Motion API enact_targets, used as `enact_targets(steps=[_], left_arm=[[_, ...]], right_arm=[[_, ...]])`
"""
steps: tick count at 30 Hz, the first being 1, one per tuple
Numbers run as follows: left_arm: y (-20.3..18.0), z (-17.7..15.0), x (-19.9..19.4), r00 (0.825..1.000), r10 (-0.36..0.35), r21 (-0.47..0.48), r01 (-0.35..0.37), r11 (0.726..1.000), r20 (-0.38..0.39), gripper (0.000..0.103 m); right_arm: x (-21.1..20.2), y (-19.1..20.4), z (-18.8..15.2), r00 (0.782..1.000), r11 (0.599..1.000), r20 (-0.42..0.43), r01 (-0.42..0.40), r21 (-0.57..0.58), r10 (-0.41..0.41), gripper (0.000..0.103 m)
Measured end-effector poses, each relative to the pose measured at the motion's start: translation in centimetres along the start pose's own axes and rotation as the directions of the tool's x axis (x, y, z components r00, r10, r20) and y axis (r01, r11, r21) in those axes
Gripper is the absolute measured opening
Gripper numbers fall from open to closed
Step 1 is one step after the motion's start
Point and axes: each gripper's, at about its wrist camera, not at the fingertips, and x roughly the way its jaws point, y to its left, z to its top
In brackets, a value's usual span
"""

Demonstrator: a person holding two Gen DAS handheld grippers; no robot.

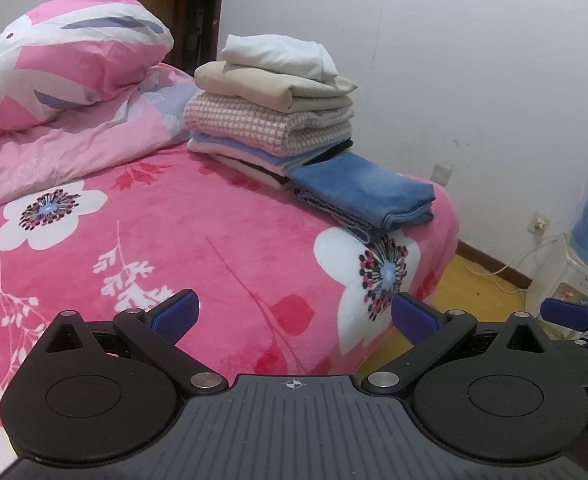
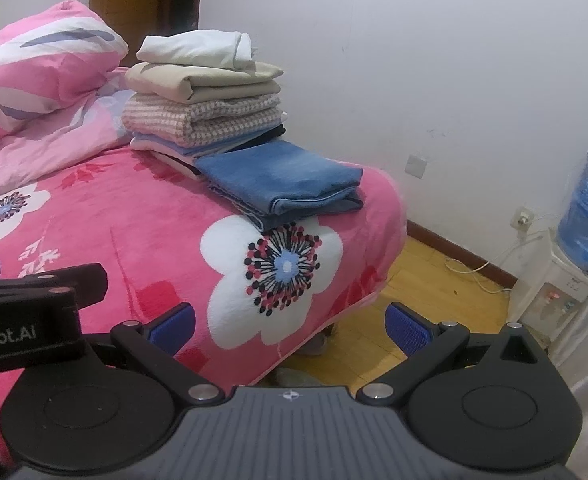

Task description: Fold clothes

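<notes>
The left gripper (image 1: 295, 316) is hovering level above the pink bed (image 1: 197, 248), blue fingers (image 1: 175, 316) spread apart, holding nothing. The right gripper (image 2: 289, 322) is hovering alongside over the bed's edge, equally spread. Folded jeans (image 1: 364, 192) are lying by the clothes stack (image 1: 273, 104) at the far corner.

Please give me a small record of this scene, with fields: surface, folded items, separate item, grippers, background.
surface: bed with pink flowered blanket
folded items: stack, white piece on top, then beige, checked, light blue
separate item: folded blue jeans beside the stack, near the bed edge
grippers: left gripper open, empty; right gripper open, empty
background: water dispenser by the white wall
</notes>
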Motion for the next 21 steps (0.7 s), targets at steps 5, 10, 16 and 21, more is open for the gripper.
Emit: enact_targets(steps=[5,10,16,21], left_arm=[[-0.07,-0.06,-0.02,1.000,0.014,0.002,-0.014,1.000,0.002,0.103],[-0.07,-0.02,-0.09,1.000,0.017,0.001,-0.017,1.000,0.003,0.103],[0.03,-0.01,-0.11,1.000,0.019,-0.003,-0.019,1.000,0.002,0.103],[0.13,-0.01,-0.06,1.000,0.019,-0.007,-0.019,1.000,0.000,0.103]], right_arm=[[0.07,-0.19,-0.03,1.000,1.000,-0.006,0.002,0.008,-0.002,0.103],[0.00,-0.32,-0.05,1.000,1.000,-0.018,-0.017,0.019,0.017,0.103],[-0.05,-0.27,-0.07,1.000,1.000,-0.019,-0.007,0.017,0.008,0.103],[-0.07,-0.45,-0.16,1.000,1.000,-0.023,-0.002,0.018,0.002,0.103]])
